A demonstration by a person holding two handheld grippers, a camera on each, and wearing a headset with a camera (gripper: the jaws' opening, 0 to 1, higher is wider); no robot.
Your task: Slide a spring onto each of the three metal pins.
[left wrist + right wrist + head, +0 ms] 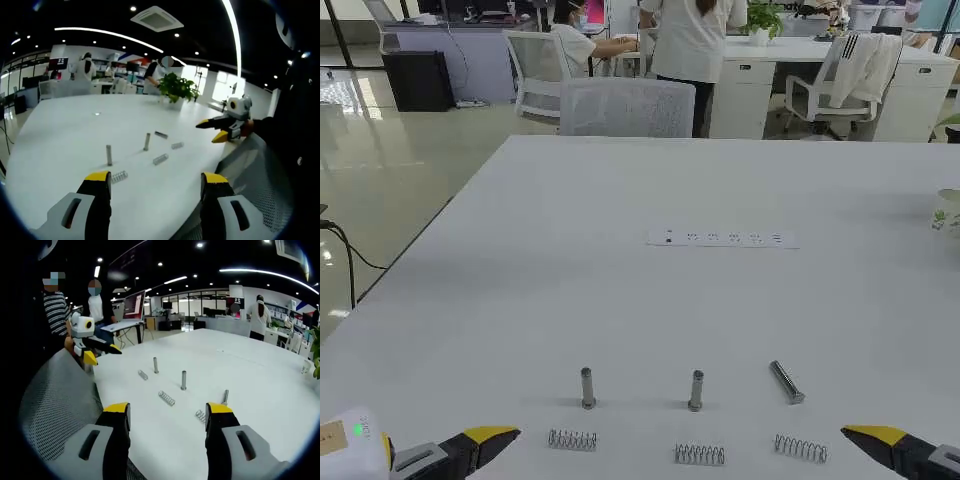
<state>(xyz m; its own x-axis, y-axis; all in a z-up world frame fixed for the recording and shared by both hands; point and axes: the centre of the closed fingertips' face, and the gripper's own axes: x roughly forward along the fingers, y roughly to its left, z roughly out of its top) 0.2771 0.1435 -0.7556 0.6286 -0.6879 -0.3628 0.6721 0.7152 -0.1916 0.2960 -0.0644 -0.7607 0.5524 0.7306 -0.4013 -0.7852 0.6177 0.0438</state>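
Note:
Three metal pins are on the white table (650,300): the left pin (587,388) and the middle pin (696,390) stand upright, the right pin (786,382) lies tilted. One spring lies flat in front of each: left spring (572,439), middle spring (700,454), right spring (801,448). My left gripper (488,437) hovers at the near left edge, open and holding nothing (156,177). Opposite it at the near right edge, my right gripper (872,436) is likewise open (168,408), with the right spring (200,415) and the lying pin (225,396) just ahead.
A power strip (722,239) is set into the table's middle. A grey mesh chair (627,107) stands at the far edge, and a potted plant (947,210) at the right edge. People are at desks beyond.

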